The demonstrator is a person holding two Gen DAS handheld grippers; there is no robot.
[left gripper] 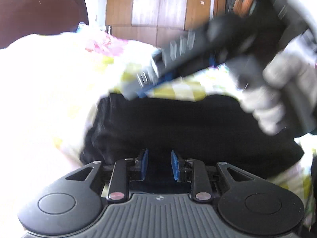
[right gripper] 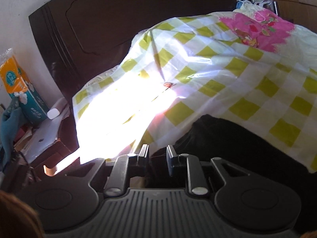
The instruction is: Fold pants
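Black pants (left gripper: 178, 125) lie folded into a compact block on a yellow-and-white checked bedspread (left gripper: 178, 91). My left gripper (left gripper: 159, 164) hovers over the near edge of the pants, its blue pads parted and nothing between them. The right gripper (left gripper: 138, 87) crosses the upper right of the left wrist view, blurred, held by a white-gloved hand (left gripper: 277, 91), above the far edge of the pants. In the right wrist view the right gripper (right gripper: 157, 154) has its fingers apart, empty, over the left end of the pants (right gripper: 237, 142).
The bed has a dark wooden headboard (right gripper: 118, 19) and a pink floral cloth (right gripper: 257, 29) at the far end. A bedside table (right gripper: 45, 134) holds a tissue pack (right gripper: 21, 87). A wooden wardrobe (left gripper: 158, 6) stands behind the bed.
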